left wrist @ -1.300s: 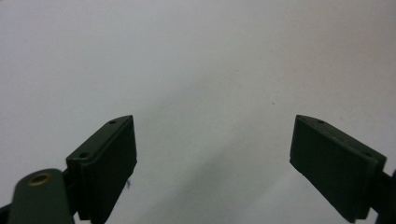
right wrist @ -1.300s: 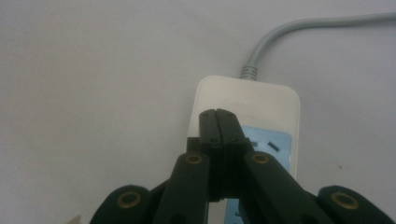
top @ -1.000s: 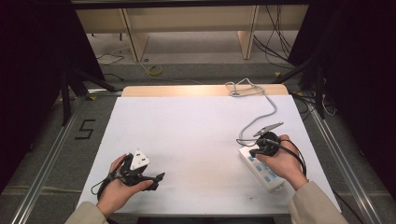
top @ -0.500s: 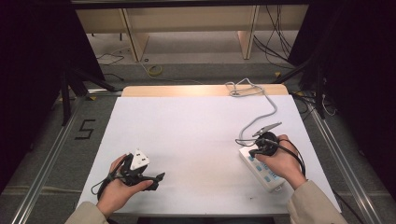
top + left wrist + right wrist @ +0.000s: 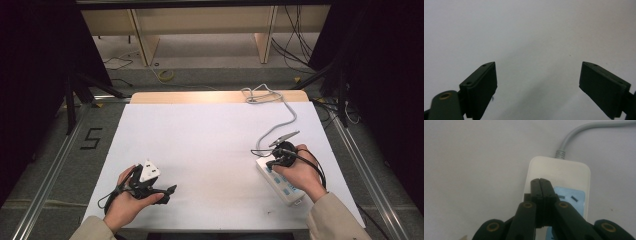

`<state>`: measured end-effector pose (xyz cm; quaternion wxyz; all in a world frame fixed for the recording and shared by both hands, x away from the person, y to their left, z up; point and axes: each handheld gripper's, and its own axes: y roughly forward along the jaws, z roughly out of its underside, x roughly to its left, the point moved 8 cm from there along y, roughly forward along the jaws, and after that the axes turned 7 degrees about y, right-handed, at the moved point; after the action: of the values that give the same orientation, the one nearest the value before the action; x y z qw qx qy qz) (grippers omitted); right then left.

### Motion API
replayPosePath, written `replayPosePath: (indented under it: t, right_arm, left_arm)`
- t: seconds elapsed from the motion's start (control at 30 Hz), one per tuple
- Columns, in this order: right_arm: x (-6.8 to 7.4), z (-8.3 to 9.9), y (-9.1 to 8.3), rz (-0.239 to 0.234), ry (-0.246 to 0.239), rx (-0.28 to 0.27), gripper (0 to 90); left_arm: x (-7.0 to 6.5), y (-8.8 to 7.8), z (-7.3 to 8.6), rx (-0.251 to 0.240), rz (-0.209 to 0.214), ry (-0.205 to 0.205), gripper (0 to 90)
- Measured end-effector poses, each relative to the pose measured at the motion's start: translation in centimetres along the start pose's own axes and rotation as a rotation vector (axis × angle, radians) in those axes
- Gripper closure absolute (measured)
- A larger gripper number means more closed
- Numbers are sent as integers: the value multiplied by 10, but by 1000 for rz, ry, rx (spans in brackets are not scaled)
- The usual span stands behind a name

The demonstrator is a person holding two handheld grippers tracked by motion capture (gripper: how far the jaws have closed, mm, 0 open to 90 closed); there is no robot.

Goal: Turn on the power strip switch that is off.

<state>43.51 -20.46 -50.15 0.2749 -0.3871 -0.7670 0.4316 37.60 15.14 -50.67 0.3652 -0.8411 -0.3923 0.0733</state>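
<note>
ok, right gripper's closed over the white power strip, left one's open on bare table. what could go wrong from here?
1. The right gripper has its jaws shut together with nothing between them, over the white plastic power strip with blue sockets; pressing down could skid the strip rather than grip it.
2. The strip's grey cable runs loose to the table's far edge; dragging the strip may snag it.
3. The left gripper is open over bare white tabletop, too far off to steady the strip.

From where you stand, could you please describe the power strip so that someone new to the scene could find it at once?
Start at the white table and go to its near right corner, where the person's right hand rests. Under that hand lies the power strip, set at a slant, with the shut right tool over it. It is the white block with pale blue socket panels and a grey cord running to the table's far edge.
</note>
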Motion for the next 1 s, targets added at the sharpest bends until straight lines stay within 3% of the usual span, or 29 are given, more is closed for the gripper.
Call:
replayPosePath:
  t: [1.0]
  right_arm:
    - [0,0,4,-1,4,31,900]
  left_arm:
    - [0,0,0,5,0,6,142]
